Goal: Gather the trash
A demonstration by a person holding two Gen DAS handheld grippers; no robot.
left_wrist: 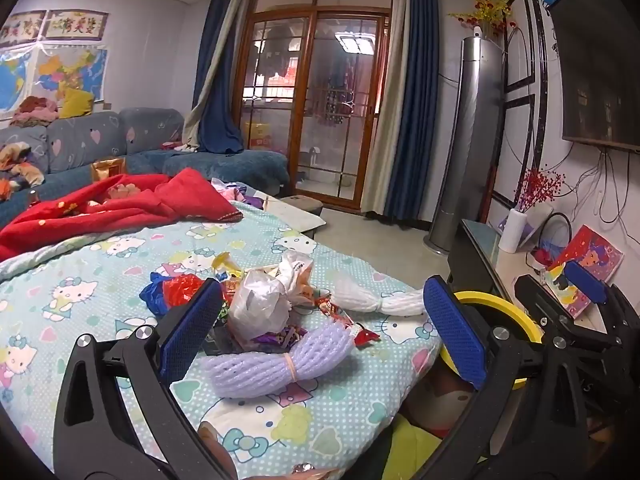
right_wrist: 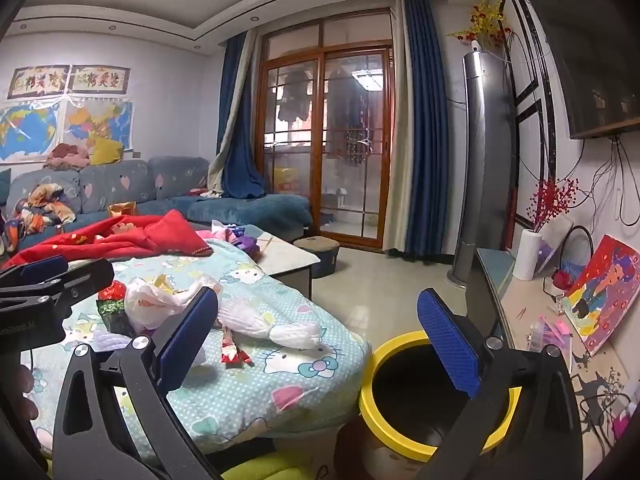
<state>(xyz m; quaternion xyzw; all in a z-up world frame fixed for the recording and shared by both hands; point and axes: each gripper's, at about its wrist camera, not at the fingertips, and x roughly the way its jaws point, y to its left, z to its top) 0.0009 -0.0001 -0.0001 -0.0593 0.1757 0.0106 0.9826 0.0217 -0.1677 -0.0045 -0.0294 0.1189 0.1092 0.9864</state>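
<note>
Home living room. Blue sofa (right_wrist: 168, 196) with heart print along back wall, maps (right_wrist: 64, 128) taped above. Wood-framed glass sliding door (right_wrist: 326, 148), blue curtains (right_wrist: 424, 128). Tower air conditioner (right_wrist: 486, 160), wall TV (right_wrist: 592, 52), Hello Kitty quilt (left_wrist: 100, 292), low tea table (right_wrist: 288, 258).

Your trash pile (left_wrist: 256, 304) lies on the quilt (left_wrist: 100, 288) ahead — the tied foam netting (left_wrist: 272, 364) nearest you. The bin (right_wrist: 432, 400) stands on the floor just right of the quilt's edge — sofa (left_wrist: 132, 148) behind.
</note>
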